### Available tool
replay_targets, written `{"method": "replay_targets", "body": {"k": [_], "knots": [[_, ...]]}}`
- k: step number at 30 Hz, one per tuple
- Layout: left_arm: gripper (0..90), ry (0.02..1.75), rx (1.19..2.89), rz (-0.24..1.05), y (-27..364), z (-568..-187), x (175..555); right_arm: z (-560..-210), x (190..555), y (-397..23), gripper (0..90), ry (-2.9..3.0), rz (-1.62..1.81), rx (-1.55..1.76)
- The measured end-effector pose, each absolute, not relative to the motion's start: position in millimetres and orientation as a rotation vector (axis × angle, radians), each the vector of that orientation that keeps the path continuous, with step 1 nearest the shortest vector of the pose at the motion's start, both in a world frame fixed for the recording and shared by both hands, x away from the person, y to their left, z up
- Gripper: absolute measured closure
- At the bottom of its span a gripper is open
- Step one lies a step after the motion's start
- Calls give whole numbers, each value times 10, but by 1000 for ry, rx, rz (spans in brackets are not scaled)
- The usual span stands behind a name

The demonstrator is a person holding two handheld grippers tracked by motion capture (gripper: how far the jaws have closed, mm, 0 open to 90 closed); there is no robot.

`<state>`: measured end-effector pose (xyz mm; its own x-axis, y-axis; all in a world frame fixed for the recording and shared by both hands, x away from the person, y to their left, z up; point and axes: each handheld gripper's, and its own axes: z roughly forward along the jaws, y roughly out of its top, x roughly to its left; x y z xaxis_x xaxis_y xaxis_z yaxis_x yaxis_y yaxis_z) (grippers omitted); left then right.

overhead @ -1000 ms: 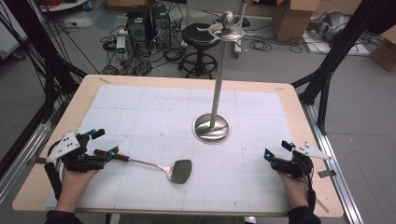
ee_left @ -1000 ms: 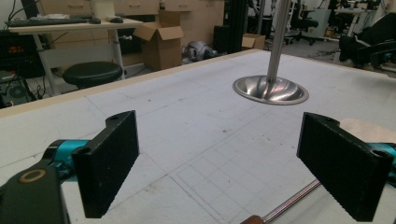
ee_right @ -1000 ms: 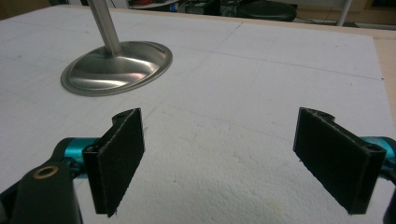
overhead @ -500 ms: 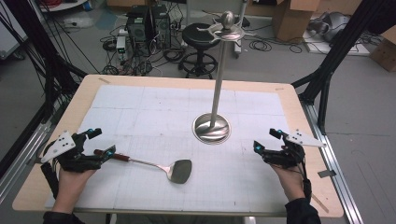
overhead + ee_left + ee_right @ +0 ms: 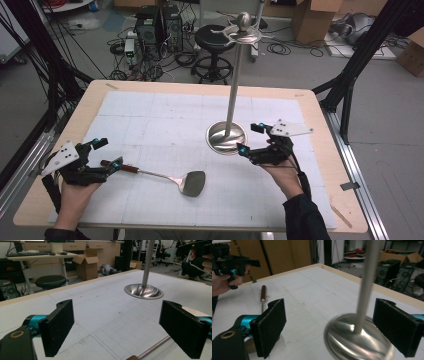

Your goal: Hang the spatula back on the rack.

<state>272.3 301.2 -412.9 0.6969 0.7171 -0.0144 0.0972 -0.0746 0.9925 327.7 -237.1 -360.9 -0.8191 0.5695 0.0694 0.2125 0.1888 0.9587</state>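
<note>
A steel spatula with a brown handle lies flat on the white mat at the front left. My left gripper is open at the handle's end, and the handle tip lies low between its jaws. A tall metal stand rests on a round base, with hooks at its top. My right gripper is open just right of that base. In the right gripper view the pole rises between the jaws over the base, untouched.
The table's wooden rim frames the gridded mat. Beyond the far edge stand a black stool, computer towers and cardboard boxes. Black frame struts flank the table.
My right gripper has moved left and away from the front edge, up to the stand's base. The left gripper and the spatula have barely shifted.
</note>
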Motion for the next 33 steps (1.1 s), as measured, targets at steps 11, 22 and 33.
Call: {"method": "replay_targets", "body": {"k": [11, 22, 33], "knots": [[134, 678, 1580, 583, 3014, -4121, 2704, -3564, 3426, -1558, 110, 2327, 1656, 603], [135, 667, 1582, 588, 3010, -4119, 2701, -3637, 3503, -926, 112, 2496, 1603, 524], [135, 669, 1588, 583, 3001, -4126, 2706, -3890, 3471, -418, 152, 2720, 1467, 434]]}}
